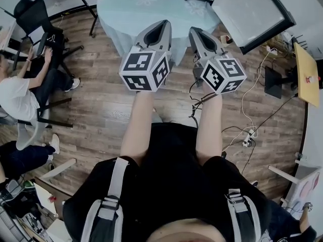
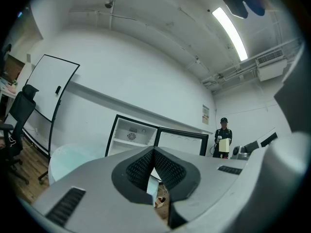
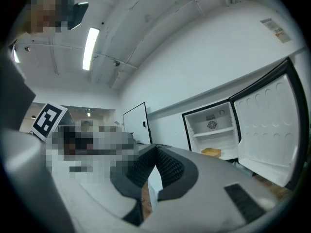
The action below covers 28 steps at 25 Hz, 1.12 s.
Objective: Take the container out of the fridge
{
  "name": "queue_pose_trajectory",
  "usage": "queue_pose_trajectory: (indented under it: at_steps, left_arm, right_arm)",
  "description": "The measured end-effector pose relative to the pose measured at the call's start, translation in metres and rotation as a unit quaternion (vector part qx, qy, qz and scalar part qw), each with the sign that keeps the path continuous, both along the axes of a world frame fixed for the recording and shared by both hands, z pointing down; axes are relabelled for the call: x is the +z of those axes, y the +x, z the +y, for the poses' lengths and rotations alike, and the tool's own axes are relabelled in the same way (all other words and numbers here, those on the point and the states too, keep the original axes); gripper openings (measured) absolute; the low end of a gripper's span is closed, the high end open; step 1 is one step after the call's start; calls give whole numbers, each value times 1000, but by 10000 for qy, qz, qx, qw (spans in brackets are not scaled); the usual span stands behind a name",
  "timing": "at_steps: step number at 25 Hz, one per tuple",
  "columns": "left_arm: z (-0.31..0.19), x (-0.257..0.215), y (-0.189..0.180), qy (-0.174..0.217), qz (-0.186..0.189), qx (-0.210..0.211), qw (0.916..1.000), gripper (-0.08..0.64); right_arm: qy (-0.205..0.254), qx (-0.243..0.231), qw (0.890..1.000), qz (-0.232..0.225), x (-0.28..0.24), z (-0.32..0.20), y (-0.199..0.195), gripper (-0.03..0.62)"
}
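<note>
Container [image 3: 211, 152]: a shallow tan box, seen in my right gripper view at right of centre. It sits on the bottom level of the fridge [image 3: 194, 130], under the white shelf. It is well apart from both of my tools.

Fridge door [image 3: 272, 125]: swung fully open, filling the right edge of that view, white inner lining facing out.

Left gripper [image 2: 153, 150]: the ribbed pads are pressed together tip to tip in the left gripper view. The tool points toward the open fridge, which shows just above the tips.

Right gripper [image 3: 156, 147]: the pads likewise meet at the tips, closed on themselves. The fridge lies to the right of the tips in this frame.

Head view: I hold both tools side by side at upper centre, marker cubes toward me, above the wooden floor [image 1: 106, 110].

Surroundings:
- A round table [image 1: 126, 9] under a pale blue cloth, upper centre of the head view, just beyond the tips.
- A whiteboard [image 2: 51, 89] against the wall, left of the left gripper view.
- A standing person [image 2: 223, 139] at right of the fridge in the same view.
- A seated person [image 1: 15, 97] at the left edge of the head view.
- A power strip [image 1: 247, 137] with cables on the floor, at right.
</note>
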<state>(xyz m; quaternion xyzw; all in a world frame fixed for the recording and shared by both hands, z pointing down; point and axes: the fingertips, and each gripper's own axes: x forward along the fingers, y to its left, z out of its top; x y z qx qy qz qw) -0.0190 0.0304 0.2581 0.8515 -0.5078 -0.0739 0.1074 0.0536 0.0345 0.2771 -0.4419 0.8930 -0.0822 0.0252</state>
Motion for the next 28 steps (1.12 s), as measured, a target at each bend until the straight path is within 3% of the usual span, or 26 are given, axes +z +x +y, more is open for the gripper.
queue_pose_trajectory:
  at_steps: [17,22,28]
  left_arm:
    - [-63,11,-89,-133,327,187,9992,0]
    - [-68,6,-85,-86,379,281,9988,0]
    - [-90,31,-76,-350,245,193,9989,0]
  right_arm:
    - [-195,282,9987,372,17,-48,-80,5]
    - [-147,337,9986,385,11,-54,-76,5]
    - [-400,156,9989,190,33,-78,-68,6]
